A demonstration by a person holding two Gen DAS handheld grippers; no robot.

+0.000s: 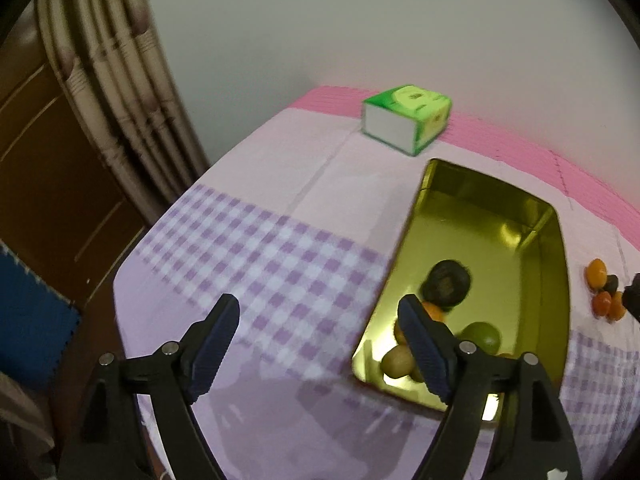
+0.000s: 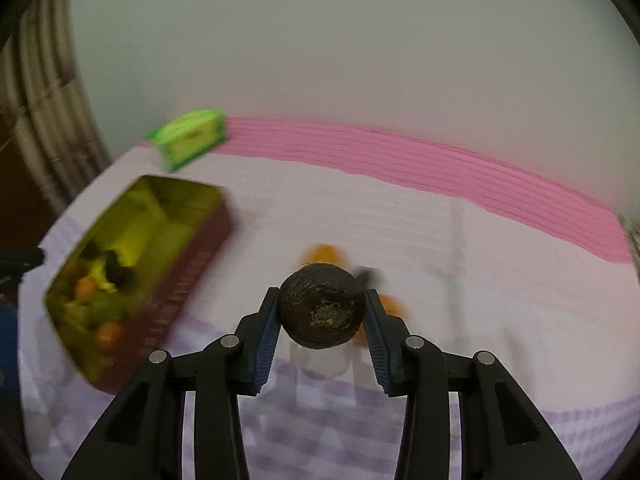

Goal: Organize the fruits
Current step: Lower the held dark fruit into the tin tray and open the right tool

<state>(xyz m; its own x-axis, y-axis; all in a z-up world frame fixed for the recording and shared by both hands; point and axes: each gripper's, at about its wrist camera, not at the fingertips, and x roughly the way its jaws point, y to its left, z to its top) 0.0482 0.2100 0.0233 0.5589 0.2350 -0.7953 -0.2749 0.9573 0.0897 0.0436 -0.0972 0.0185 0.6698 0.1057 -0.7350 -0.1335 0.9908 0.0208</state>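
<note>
two grippers over lilac checked tablecloth [image 1: 280, 248] – left gripper [image 1: 320, 344] wide open, empty; right gripper [image 2: 322, 316] clamped on dark round fruit [image 2: 322, 306], lifted. gold tin [image 1: 556, 248] holds several fruits. green tissue box [image 1: 404, 118], curtain [image 1: 120, 80], plain wall behind.

Checked cloth [image 1: 280, 248] left of the tin [image 1: 556, 264] lies open; far tissue box [image 1: 406, 118] seemingly clear.

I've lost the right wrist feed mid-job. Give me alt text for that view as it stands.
The right gripper is shut on a dark brown round fruit, held above the white and purple checked tablecloth. To the left sits a gold tin with orange, green and dark fruit inside; a green tissue box lies behind it. Blurred orange fruits lie beyond the gripper.
</note>
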